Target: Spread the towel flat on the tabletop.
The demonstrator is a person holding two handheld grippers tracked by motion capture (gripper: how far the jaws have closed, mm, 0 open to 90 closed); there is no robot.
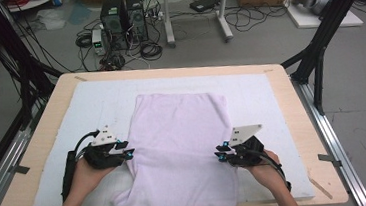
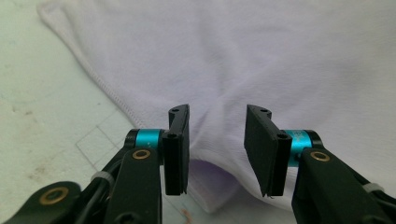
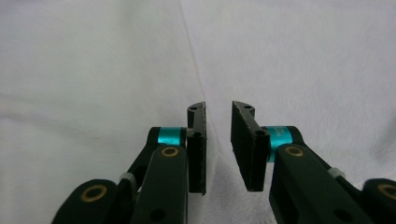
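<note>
- Nearest the high camera, the person's forearms come in from the bottom edge, one hand on each tool, so both sides of the cloth can be worked at once
- Hanging over the near table edge is the lower end of the pale lilac towel [image 1: 177,148], which lies lengthwise down the middle of the white mat [image 1: 265,91]; it runs from that overhang up toward the mat's far half
- Left gripper [image 1: 127,151] sits at the towel's left edge, about midway along it; in the left gripper view its jaws stand apart with a raised pucker of towel [image 2: 280,56] between them, the pads clear of the fabric
- Right gripper [image 1: 220,154] mirrors it at the right edge; in the right gripper view its jaws are a narrow gap apart, lined up on the towel's hemmed edge [image 3: 196,70], not pinching it
- My reading: the matched placement suits a two-handed fold, each side needing its own hold so the cloth stays square
- Beyond the mat the wooden table [image 1: 289,81] ends, and computer towers [image 1: 123,18] with loose cables stand on the floor behind
</note>
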